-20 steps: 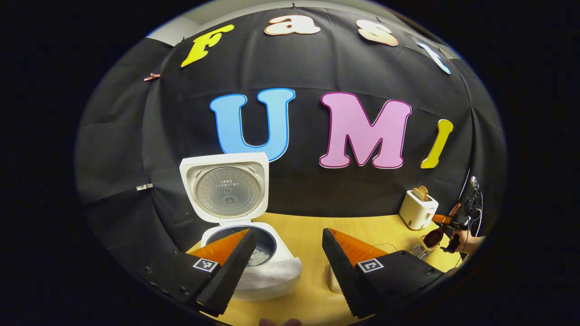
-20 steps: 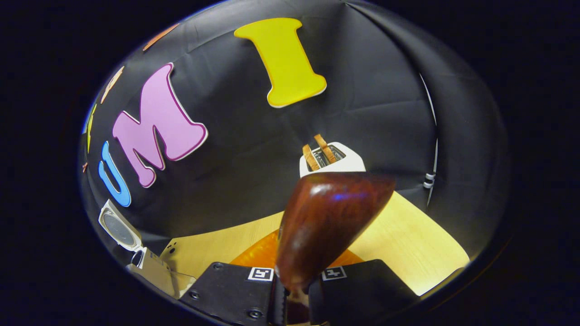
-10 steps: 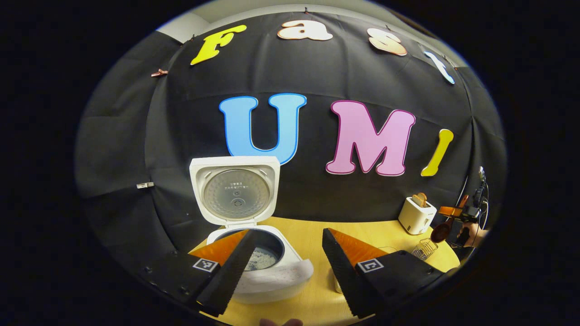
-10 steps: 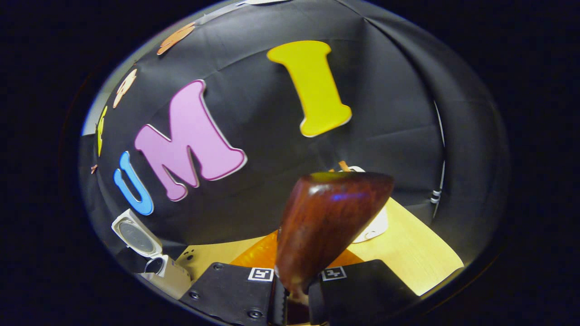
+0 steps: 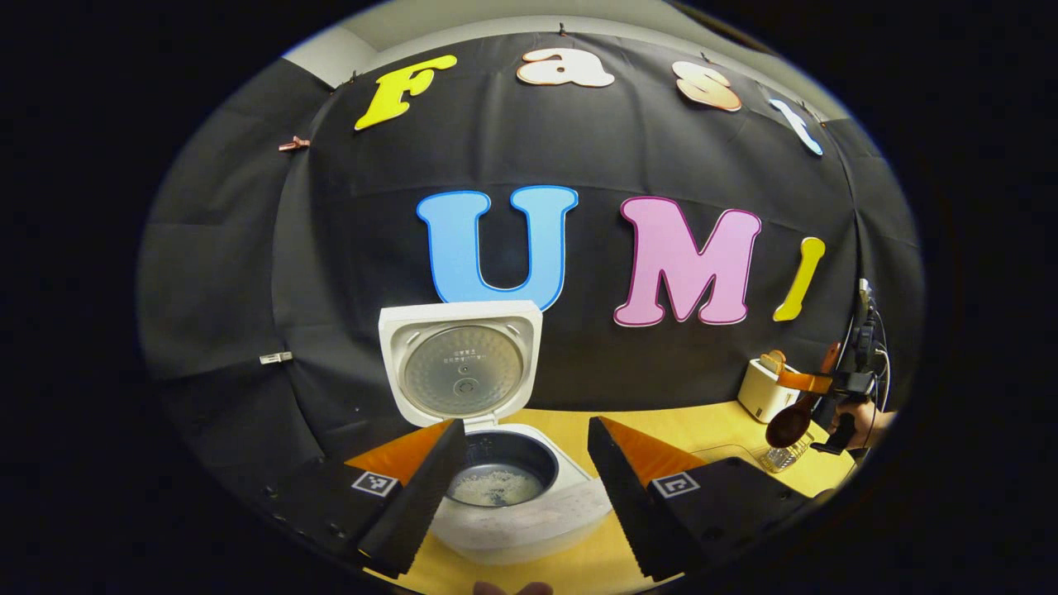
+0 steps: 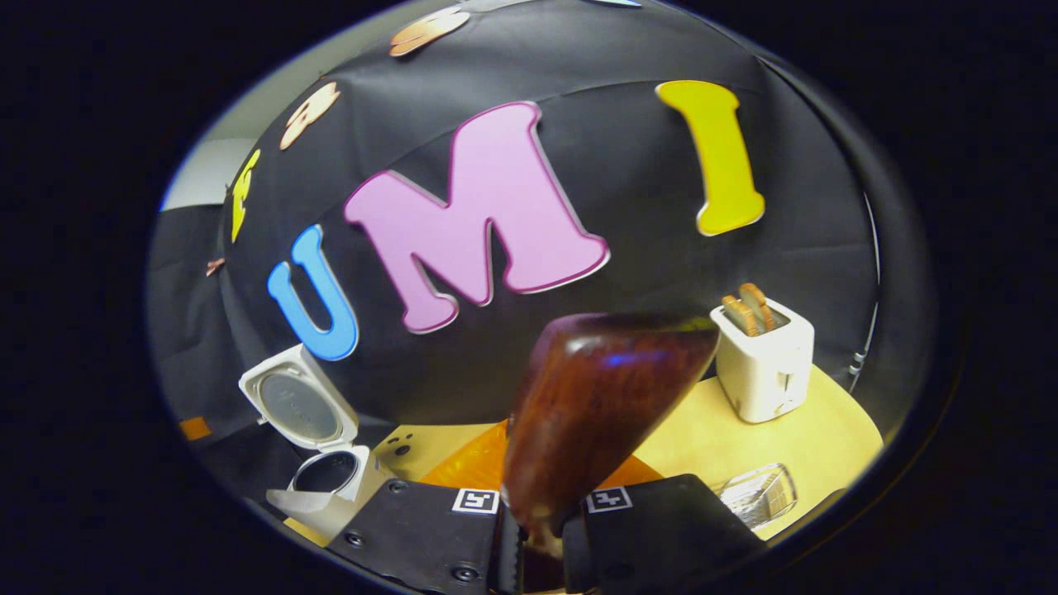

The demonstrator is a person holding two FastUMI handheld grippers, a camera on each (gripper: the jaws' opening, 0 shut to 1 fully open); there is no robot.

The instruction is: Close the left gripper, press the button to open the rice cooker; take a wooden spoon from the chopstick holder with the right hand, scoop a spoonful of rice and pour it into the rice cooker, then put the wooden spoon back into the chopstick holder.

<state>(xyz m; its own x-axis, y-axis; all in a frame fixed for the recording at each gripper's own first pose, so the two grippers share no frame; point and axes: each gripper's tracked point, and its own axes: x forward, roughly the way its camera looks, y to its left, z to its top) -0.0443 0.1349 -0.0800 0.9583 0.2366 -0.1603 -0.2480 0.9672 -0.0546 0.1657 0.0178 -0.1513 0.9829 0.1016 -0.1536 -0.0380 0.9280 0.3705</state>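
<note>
Already the cooker point(image 5: 512, 487) gapes before the open left tongs point(image 5: 522, 479); right tongs point(image 6: 541, 529) grip the spoon point(image 6: 599, 405), return pending.

Open pot, upright lid behind

In the left gripper view the cooker point(image 5: 529, 496) pot is open from above, its raised lid point(image 5: 460, 364) blocking the back. Bare table point(image 5: 661, 426) lies between cooker and toaster point(image 5: 764, 390) at right (spoon point(image 5: 787, 425) hangs there, over the holder point(image 5: 785, 456)).
</note>
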